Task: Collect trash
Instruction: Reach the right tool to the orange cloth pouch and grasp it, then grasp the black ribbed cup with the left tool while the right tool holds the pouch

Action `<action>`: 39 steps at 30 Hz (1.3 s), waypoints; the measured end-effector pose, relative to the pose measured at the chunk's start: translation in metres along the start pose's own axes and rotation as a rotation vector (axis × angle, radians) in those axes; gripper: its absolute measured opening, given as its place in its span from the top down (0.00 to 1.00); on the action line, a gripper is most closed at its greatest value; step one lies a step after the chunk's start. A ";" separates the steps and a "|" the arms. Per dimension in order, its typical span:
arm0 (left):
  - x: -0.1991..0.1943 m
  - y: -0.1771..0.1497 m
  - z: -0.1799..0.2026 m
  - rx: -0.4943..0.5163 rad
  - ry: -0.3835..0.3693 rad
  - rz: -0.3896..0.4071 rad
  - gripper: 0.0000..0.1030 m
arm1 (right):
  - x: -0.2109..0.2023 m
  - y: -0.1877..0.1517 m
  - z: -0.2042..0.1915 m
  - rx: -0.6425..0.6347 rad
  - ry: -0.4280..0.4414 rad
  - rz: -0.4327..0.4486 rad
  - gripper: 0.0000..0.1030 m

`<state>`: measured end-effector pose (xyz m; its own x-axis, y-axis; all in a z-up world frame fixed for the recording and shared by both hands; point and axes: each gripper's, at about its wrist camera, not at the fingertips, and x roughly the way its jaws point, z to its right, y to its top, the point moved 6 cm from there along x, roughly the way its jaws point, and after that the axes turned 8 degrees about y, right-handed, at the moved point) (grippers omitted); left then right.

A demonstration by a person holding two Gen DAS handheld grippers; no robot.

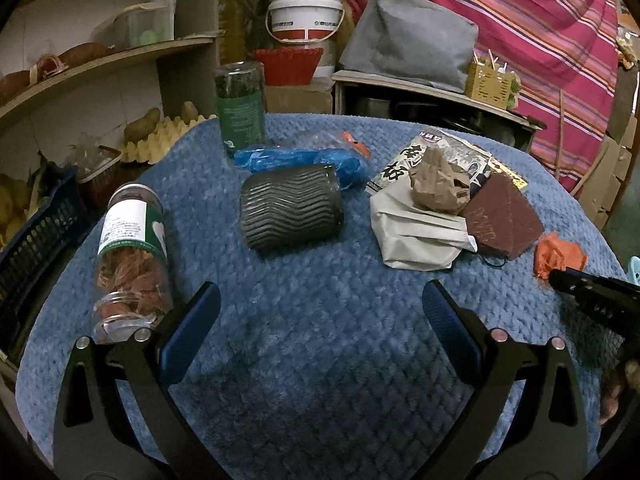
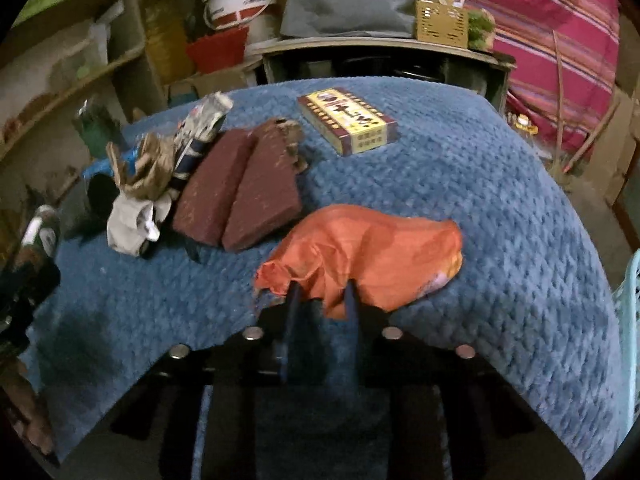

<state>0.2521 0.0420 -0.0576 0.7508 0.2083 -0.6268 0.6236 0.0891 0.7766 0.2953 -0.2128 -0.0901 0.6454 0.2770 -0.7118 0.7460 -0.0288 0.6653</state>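
Observation:
My right gripper point(image 2: 322, 294) is shut on the near edge of an orange plastic wrapper point(image 2: 368, 252) on the blue cloth; the wrapper also shows in the left wrist view point(image 1: 558, 258). My left gripper point(image 1: 320, 300) is open and empty above the cloth. Ahead of it a dark ribbed cup point(image 1: 292, 210) lies on its side. To its right lie a crumpled brown paper point(image 1: 438, 184), a grey-white mask point(image 1: 416, 236), a dark red folded box point(image 1: 502, 220) and a printed packet point(image 1: 448, 152). A blue plastic bag point(image 1: 300, 160) lies behind the cup.
A jar of orange strips point(image 1: 132, 256) lies at the left. A green bottle point(image 1: 240, 116) stands at the back. A yellow printed box point(image 2: 348, 120) lies far on the cloth. Shelves and a dark crate point(image 1: 36, 240) are left; a light blue basket point(image 2: 630, 320) is at the right edge.

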 end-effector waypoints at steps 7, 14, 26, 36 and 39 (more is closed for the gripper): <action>0.002 0.007 -0.002 -0.008 0.017 -0.022 0.05 | -0.016 0.010 0.006 0.009 0.009 0.093 0.96; 0.012 0.038 -0.013 -0.034 0.057 -0.033 0.05 | -0.014 0.018 0.007 -0.011 0.029 0.110 0.97; 0.081 0.062 -0.019 -0.040 0.094 -0.125 0.05 | -0.015 0.016 0.009 -0.004 0.060 0.120 0.97; 0.094 0.054 -0.013 -0.046 0.010 -0.174 0.29 | -0.017 0.014 0.007 -0.011 0.072 0.123 0.98; 0.084 0.052 -0.010 -0.026 0.012 -0.147 0.29 | -0.022 0.013 0.003 -0.029 0.063 0.130 0.98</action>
<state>0.3456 0.0738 -0.0697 0.6493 0.2030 -0.7329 0.7206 0.1441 0.6783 0.2913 -0.2225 -0.0662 0.7239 0.3326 -0.6044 0.6514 -0.0408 0.7577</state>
